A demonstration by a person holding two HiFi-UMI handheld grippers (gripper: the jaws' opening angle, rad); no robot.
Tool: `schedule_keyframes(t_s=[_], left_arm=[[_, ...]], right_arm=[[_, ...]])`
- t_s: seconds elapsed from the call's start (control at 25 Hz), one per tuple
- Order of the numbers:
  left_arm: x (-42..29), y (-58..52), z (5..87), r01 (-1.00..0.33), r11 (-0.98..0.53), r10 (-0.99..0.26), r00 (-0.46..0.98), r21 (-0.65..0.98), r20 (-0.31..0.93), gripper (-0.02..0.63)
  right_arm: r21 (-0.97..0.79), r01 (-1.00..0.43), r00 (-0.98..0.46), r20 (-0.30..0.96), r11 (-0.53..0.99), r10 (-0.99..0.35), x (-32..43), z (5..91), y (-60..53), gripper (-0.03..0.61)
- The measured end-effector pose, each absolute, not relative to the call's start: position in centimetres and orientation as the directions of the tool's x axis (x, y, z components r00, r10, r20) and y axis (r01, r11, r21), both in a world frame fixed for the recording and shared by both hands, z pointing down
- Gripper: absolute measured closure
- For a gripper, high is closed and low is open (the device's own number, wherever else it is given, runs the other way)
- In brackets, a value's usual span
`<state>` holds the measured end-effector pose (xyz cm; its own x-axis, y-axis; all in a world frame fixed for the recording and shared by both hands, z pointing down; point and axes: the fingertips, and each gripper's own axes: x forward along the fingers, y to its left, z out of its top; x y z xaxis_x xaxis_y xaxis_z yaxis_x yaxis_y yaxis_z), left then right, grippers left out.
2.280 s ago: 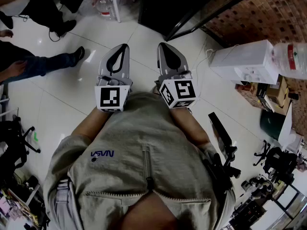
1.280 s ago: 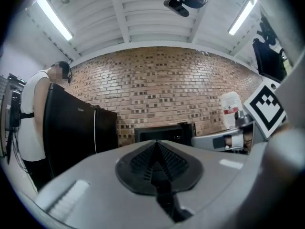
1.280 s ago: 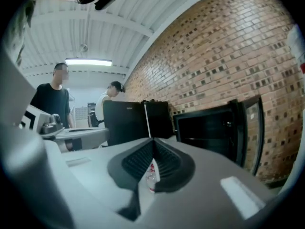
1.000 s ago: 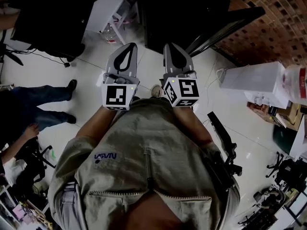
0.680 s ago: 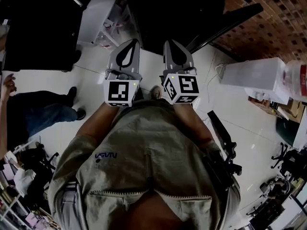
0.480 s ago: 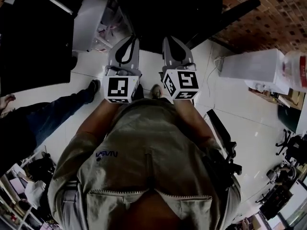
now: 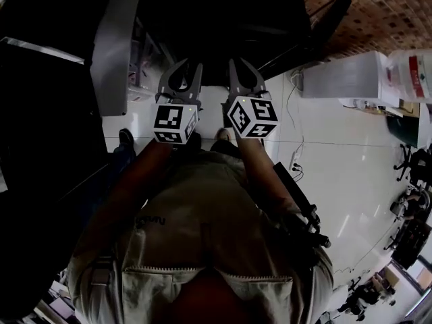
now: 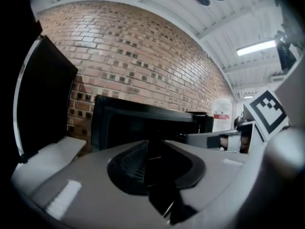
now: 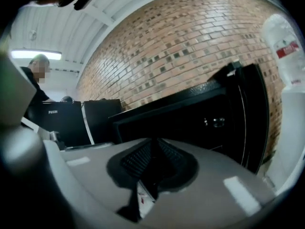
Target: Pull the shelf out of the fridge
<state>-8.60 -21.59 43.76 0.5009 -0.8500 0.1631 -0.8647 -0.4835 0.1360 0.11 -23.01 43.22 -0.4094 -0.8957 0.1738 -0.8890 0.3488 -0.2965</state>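
Observation:
The fridge (image 7: 223, 19) is a black cabinet against the brick wall, and its interior is too dark to make out a shelf. Its door (image 7: 317, 25) stands open to the right. The dark opening (image 8: 143, 123) lies straight ahead in the left gripper view, and the fridge opening (image 9: 190, 123) shows beside the door (image 9: 248, 123) in the right gripper view. My left gripper (image 7: 183, 69) is held just short of the fridge front, its jaws opening a little with nothing between them. My right gripper (image 7: 243, 69) is level beside it, shut and empty.
A white water dispenser (image 7: 344, 73) with a bottle (image 7: 412, 73) stands right of the fridge door. A grey-white panel (image 7: 111, 52) stands at the left. A cable (image 7: 293, 120) runs over the white floor tiles. A person (image 9: 35, 80) stands far left in the right gripper view.
The person has stepped up to the fridge, so it now fills the top of the head view. Both grippers stayed side by side out front. The left jaw tips have parted slightly.

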Motion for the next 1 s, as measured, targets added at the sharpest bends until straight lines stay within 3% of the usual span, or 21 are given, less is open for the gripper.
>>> schedule_keyframes(t_s=[0.24, 0.44, 0.76, 1.0], left_arm=[[-8.1, -24.3, 47.4, -0.794, -0.428, -0.816, 0.544, 0.431, 0.193, 0.524], [-8.6, -26.7, 50.6, -0.689, -0.266, -0.826, 0.524, 0.674, 0.209, 0.465], [-9.3, -30.4, 53.1, -0.531, -0.094, -0.866, 0.461, 0.842, 0.194, 0.409], [-9.7, -31.8, 53.4, -0.47, -0.067, -0.89, 0.426, 0.88, 0.16, 0.411]], right_arm=[[-0.476, -0.846, -0.374, 0.213, 0.238, -0.903, 1.2, 46.6, -24.6, 0.528], [-0.726, -0.672, -0.397, 0.187, 0.146, -0.899, 2.0, 49.9, -25.8, 0.496], [-0.93, -0.366, -0.337, 0.116, 0.017, -0.934, 3.6, 53.0, -29.6, 0.482], [-0.965, -0.26, -0.285, 0.097, -0.021, -0.953, 4.4, 54.1, -31.7, 0.48]])
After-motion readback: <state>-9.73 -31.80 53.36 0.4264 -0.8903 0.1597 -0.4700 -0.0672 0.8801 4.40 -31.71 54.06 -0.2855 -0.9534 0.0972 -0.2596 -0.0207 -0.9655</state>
